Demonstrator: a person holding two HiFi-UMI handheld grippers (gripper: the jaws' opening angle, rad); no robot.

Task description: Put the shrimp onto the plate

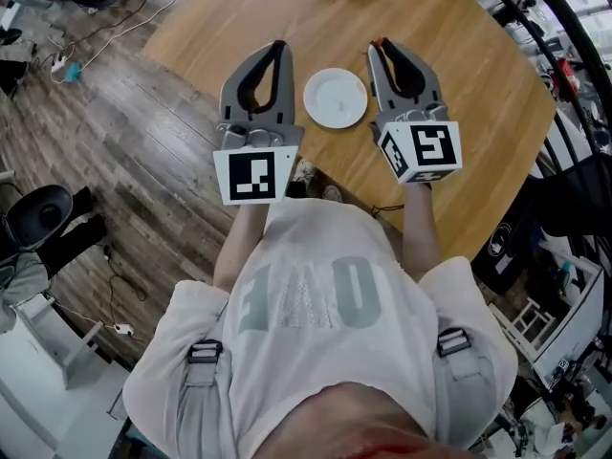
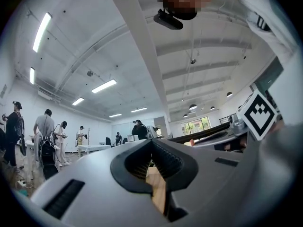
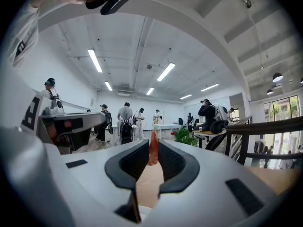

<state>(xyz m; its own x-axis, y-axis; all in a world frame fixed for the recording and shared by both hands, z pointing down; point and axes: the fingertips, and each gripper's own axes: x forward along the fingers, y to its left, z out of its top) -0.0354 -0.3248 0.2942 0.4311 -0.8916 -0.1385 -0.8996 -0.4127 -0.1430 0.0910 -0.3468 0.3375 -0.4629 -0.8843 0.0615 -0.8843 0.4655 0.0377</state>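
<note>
A small white plate (image 1: pixel 335 98) lies bare on the round wooden table (image 1: pixel 469 75), between my two grippers. My right gripper (image 1: pixel 381 46) is just right of the plate and shut on the orange shrimp (image 1: pixel 382 42). In the right gripper view the shrimp (image 3: pixel 153 151) stands upright, pinched between the jaw tips of the right gripper (image 3: pixel 152 144). My left gripper (image 1: pixel 278 46) is held just left of the plate, shut, with nothing in it. In the left gripper view only wood shows in the slit behind the left gripper's (image 2: pixel 152 143) tips. Both point away from the person, level with the plate.
The table edge runs diagonally under the grippers, with plank floor (image 1: pixel 143 151) to the left. Cables (image 1: pixel 67 60) and a dark chair (image 1: pixel 43 213) are on the floor at the left. A black railing (image 1: pixel 564 55) borders the right side. Several people stand far off in both gripper views.
</note>
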